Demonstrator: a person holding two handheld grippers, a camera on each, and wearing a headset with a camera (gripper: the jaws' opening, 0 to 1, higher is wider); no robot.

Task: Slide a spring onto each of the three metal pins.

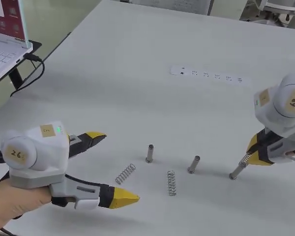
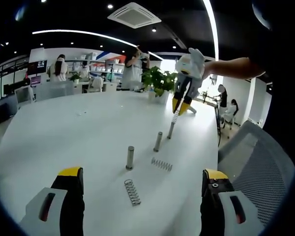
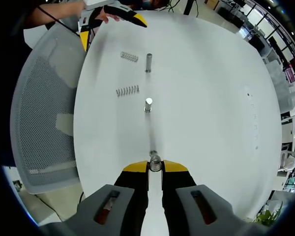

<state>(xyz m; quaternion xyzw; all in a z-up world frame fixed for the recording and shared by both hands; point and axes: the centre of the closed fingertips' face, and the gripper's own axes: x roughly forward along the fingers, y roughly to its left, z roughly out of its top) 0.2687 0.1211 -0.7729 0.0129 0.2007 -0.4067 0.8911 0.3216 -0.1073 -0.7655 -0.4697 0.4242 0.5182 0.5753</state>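
While the right gripper [image 1: 250, 156] pinches a spring [image 1: 245, 160] in its fingers atop the rightmost pin [image 1: 235, 172], the left gripper [image 1: 117, 166] gapes wide, empty; two loose springs [image 1: 125, 173] lie on the desk [image 1: 137, 73] at seven o'clock of the bare pins [image 1: 150, 153].

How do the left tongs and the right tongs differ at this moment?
The left tongs are spread wide and hold nothing; the right tongs are shut on a spring. The left tongs hover beside two loose springs lying on the table, while the right tongs sit at the top of the tilted rightmost pin. Both have yellow tips.
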